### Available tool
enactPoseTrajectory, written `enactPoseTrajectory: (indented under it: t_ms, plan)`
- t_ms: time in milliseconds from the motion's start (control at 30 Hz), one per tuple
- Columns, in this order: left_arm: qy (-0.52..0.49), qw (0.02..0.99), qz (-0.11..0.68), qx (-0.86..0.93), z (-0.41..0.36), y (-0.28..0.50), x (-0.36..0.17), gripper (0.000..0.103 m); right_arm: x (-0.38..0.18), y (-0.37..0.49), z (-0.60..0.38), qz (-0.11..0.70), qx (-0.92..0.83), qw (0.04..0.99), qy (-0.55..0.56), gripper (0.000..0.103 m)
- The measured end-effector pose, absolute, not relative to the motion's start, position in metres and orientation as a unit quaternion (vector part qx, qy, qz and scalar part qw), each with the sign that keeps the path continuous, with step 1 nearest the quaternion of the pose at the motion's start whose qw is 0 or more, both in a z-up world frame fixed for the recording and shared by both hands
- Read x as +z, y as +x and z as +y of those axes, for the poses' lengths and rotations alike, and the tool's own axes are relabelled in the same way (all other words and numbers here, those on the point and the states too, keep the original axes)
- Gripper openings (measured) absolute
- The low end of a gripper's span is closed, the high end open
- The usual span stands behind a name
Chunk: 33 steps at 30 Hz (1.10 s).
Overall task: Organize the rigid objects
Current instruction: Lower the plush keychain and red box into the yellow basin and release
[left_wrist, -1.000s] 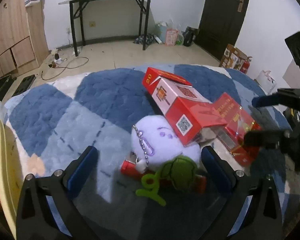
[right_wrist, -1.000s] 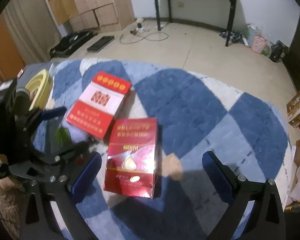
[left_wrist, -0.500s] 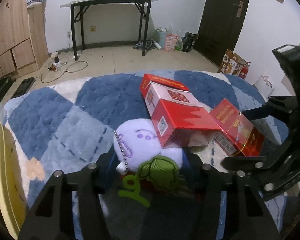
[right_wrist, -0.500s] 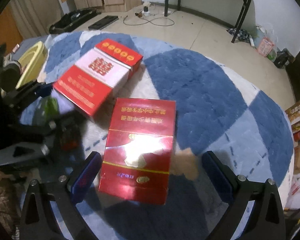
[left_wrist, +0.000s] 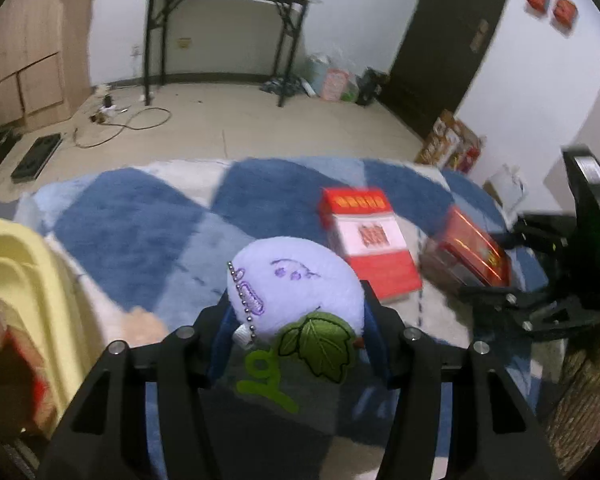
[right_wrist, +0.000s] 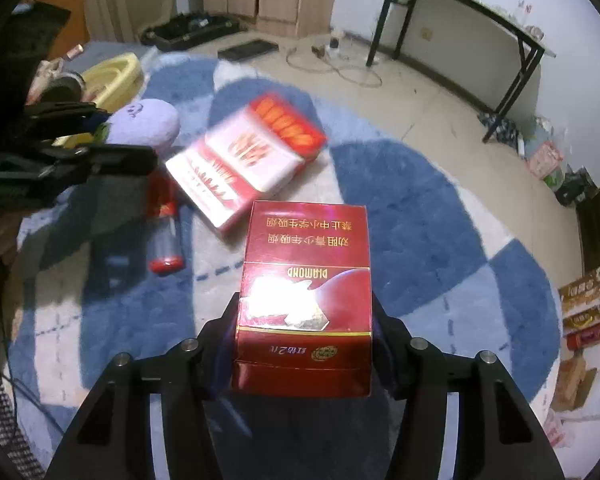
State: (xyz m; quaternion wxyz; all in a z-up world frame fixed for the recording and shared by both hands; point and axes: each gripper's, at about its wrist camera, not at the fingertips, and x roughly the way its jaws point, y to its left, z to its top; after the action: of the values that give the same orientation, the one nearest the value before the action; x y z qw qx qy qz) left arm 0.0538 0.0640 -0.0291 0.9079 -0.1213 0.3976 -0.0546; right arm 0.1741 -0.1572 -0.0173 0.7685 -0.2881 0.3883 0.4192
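On the blue-and-white rug (right_wrist: 400,200), relative to the red-and-white carton (right_wrist: 246,160):
- Your left gripper (left_wrist: 296,320): fingers pinch the lavender plush keychain (left_wrist: 296,284), held up on the carton's near side.
- Your right gripper (right_wrist: 304,344): fingers clamp the dark red Diamond carton (right_wrist: 306,292), just in front of it.
- Red cylinder (right_wrist: 164,232): lying beside it.
- Yellow basket (left_wrist: 24,292): well apart.

Lilac plush toy (left_wrist: 296,280) with green leaf, dark-red carton (right_wrist: 306,292), blue-and-white diamond-patterned rug (right_wrist: 420,208).
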Motion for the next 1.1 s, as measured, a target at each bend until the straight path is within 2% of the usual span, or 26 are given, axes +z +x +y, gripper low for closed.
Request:
enactPoseTrajectory:
  t_ms: [167,400,500,633,833,1100]
  plan:
    - [-0.135,0.921,0.364,-0.015,0.082,0.04,-0.007,0.057,0.004,0.162,-0.174,0.341,0.447,0.783,-0.265,0.055]
    - [-0.138,0.944,0.278,0.111,0.137,-0.021,0.052,0.057,0.05,0.137,-0.164,0.228,0.54,0.795,-0.155,0.055]
    - [-0.156,0.938,0.26,0.169,0.18,-0.059,0.062,0.057,0.056,0.124,-0.128,0.23,0.567,0.782,-0.115,0.055]
    - [-0.2,0.917,0.257,0.229,0.228,-0.092,0.05,0.057,0.049,0.107,-0.065,0.282,0.556,0.778,-0.077,0.055]
    - [-0.237,0.872,0.319,0.286,0.271,-0.093,-0.001,0.057,0.035,0.072,0.04,0.309,0.593,0.717,-0.197,0.055]
    - [-0.254,0.859,0.353,0.27,0.277,-0.079,-0.034,0.057,0.022,0.076,0.133,0.333,0.586,0.66,-0.332,0.055]
